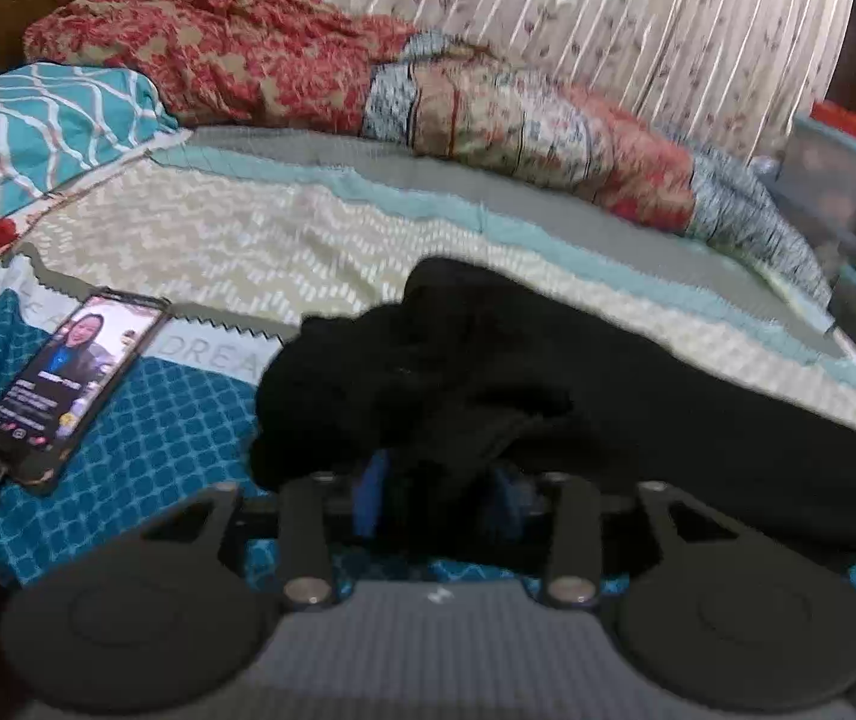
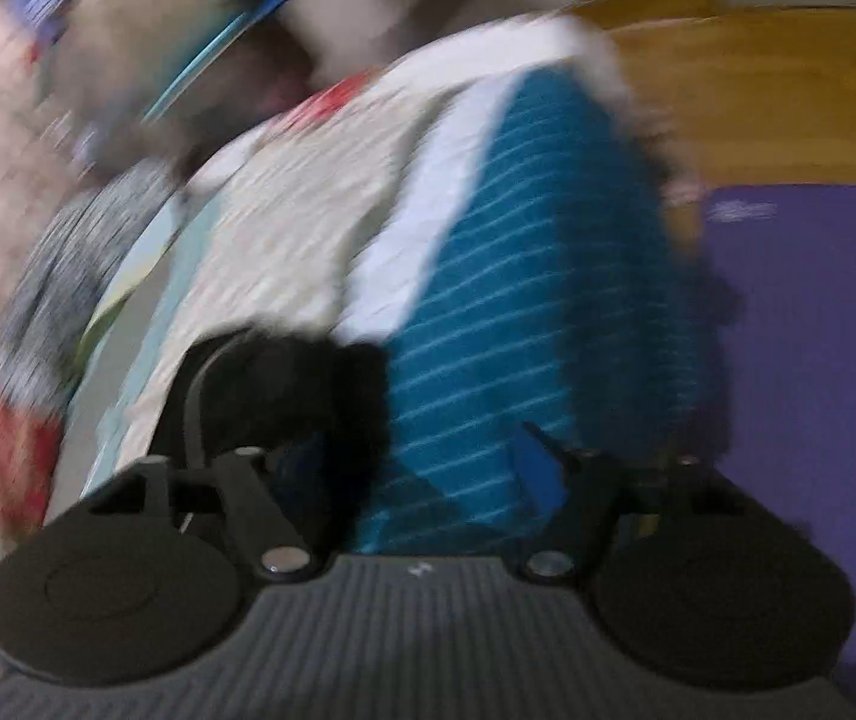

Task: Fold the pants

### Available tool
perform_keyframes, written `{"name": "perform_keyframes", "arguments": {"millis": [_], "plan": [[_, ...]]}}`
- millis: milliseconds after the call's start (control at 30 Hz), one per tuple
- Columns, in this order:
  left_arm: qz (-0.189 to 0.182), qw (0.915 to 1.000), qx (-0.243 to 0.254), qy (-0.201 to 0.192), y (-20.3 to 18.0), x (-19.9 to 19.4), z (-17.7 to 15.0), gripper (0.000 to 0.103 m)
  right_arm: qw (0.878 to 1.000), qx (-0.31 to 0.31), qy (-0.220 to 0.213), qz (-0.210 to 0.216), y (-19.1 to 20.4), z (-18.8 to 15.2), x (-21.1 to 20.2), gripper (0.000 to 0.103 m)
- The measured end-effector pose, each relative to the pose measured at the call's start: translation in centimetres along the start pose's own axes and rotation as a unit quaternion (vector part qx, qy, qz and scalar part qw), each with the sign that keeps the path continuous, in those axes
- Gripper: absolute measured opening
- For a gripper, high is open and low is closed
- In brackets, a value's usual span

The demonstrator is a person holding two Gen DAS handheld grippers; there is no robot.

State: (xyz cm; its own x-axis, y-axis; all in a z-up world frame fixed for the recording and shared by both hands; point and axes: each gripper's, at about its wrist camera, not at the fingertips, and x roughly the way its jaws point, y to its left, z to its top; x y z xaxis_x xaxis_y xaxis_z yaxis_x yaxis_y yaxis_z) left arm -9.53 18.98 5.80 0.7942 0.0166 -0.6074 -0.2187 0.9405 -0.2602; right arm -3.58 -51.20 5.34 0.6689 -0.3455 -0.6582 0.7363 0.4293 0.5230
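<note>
The black pants [image 1: 487, 372] lie bunched on the bed, trailing to the right edge of the left wrist view. My left gripper [image 1: 436, 498] is shut on a bunch of the pants' cloth; its blue pads [image 1: 371, 495] are mostly covered by fabric. In the blurred right wrist view, my right gripper [image 2: 428, 474] is open over the teal part of the bedspread. A bit of black pants cloth [image 2: 308, 396] lies over its left finger; the right blue pad [image 2: 538, 474] is bare.
A lit phone [image 1: 68, 378] on a cable lies on the bedspread [image 1: 188, 240] at left. Crumpled red floral bedding [image 1: 308, 72] and a teal pillow [image 1: 38, 120] lie at the back. A purple mat [image 2: 805, 360] and wooden floor [image 2: 757, 90] lie right of the bed.
</note>
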Motion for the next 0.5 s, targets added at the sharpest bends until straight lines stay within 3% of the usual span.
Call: {"name": "perform_keyframes", "arguments": {"millis": [67,167,233,300,333,400,433,500], "plan": [[0.019,0.9995,-0.011,-0.023,0.8,-1.5,0.0,0.067,0.999,-0.008,-0.042,-0.006,0.7,0.0,-1.5,0.060],[0.040,0.9969,-0.046,-0.050,2.8,-3.1,0.0,0.072,0.989,-0.123,-0.066,0.050,5.8,-1.9,-3.6,0.059],[0.036,0.9937,-0.090,-0.055,4.9,-3.2,0.0,0.072,0.969,-0.212,-0.043,0.116,10.6,-4.7,-4.6,0.059],[0.037,0.9901,-0.125,-0.053,6.8,-2.6,-0.1,0.072,0.934,-0.301,-0.001,0.194,16.0,-8.8,-5.8,0.059],[0.037,0.9880,-0.141,-0.050,7.6,-2.2,-0.2,0.072,0.908,-0.346,0.024,0.234,18.8,-11.6,-6.6,0.060],[0.027,0.9835,-0.172,-0.049,9.0,-1.6,-0.6,0.071,0.840,-0.435,0.077,0.314,24.1,-17.8,-8.7,0.060],[0.022,0.9813,-0.185,-0.049,9.6,-1.3,-0.7,0.071,0.799,-0.475,0.103,0.353,26.5,-21.2,-10.1,0.060],[0.017,0.9790,-0.196,-0.053,10.2,-1.3,-1.4,0.071,0.701,-0.545,0.160,0.432,30.7,-28.7,-13.3,0.065]]}}
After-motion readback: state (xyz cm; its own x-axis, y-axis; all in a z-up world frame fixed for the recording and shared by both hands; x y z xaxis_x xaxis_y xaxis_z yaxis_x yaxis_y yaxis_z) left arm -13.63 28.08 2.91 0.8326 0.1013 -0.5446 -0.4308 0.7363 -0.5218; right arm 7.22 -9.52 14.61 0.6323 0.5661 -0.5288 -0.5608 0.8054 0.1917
